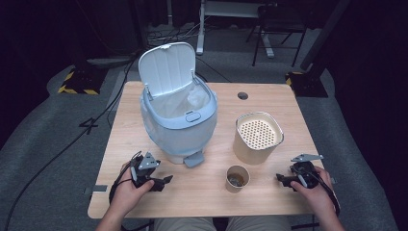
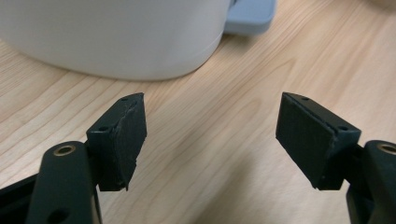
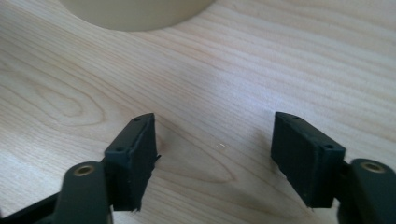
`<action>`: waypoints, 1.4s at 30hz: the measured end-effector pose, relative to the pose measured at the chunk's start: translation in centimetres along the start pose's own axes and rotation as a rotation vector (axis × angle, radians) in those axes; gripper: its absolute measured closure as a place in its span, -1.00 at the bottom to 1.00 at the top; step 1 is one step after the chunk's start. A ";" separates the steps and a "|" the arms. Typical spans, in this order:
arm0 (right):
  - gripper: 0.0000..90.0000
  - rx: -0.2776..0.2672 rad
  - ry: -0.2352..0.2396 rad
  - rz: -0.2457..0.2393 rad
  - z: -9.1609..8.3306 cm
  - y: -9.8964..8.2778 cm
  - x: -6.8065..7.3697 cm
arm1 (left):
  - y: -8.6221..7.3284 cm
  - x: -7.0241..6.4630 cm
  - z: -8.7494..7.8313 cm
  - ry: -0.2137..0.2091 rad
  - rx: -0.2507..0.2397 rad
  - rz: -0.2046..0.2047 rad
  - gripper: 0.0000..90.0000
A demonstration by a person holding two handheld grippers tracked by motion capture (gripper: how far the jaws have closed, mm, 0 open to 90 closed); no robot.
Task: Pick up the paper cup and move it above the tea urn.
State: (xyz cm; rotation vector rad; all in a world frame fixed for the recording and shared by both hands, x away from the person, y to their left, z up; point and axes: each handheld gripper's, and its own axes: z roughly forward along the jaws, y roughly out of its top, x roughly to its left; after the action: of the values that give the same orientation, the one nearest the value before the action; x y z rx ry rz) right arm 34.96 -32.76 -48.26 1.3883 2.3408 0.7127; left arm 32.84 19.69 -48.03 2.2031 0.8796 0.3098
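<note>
Claws both spread, nothing pinched: left claw near pedal bin, right claw near paper cup, on table.

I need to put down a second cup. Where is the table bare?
Bare wood lies left of the bin, along the front edge between the two hand-held grippers, and at the far right corner of the table. It is crowded around the paper cup and beige canister.

**Count of items on and above the table.**
One wooden table; one pedal bin, lid raised, centre left; one perforated-top canister, centre right; one paper cup, lower centre; two hand-held grippers, the left gripper lower left and the right gripper lower right.
</note>
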 end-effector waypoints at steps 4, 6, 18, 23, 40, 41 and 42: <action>-0.31 -0.034 0.007 -0.045 -0.3 -0.1 0.6 | -0.3 0.2 0.7 0.028 0.051 0.031 -0.48; -0.31 -0.061 0.026 -0.062 -0.6 -0.1 1.2 | -0.4 0.4 1.0 0.040 0.076 0.040 -0.50; -0.41 -0.164 0.247 -0.169 -3.5 0.5 5.8 | -1.3 1.4 1.9 0.028 0.028 0.001 -0.64; -0.47 -0.157 0.261 -0.208 -3.8 0.9 7.4 | -1.3 1.4 1.9 0.029 0.028 0.001 -0.64; -0.60 -0.211 0.288 -0.276 -1.4 2.4 13.2 | -1.4 1.1 1.8 0.043 0.026 -0.002 -0.63; -0.60 -0.211 0.288 -0.276 -1.4 2.4 13.2 | -1.4 1.1 1.8 0.044 0.026 -0.003 -0.63; -0.58 -0.213 0.286 -0.275 -1.2 2.4 13.3 | -1.4 1.1 1.8 0.043 0.026 -0.003 -0.63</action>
State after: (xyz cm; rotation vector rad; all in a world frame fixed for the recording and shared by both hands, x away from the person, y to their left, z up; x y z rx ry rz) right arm 29.78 -20.35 -46.27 0.9017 2.5105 1.0971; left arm 33.76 20.19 -50.37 2.2261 0.9146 0.3480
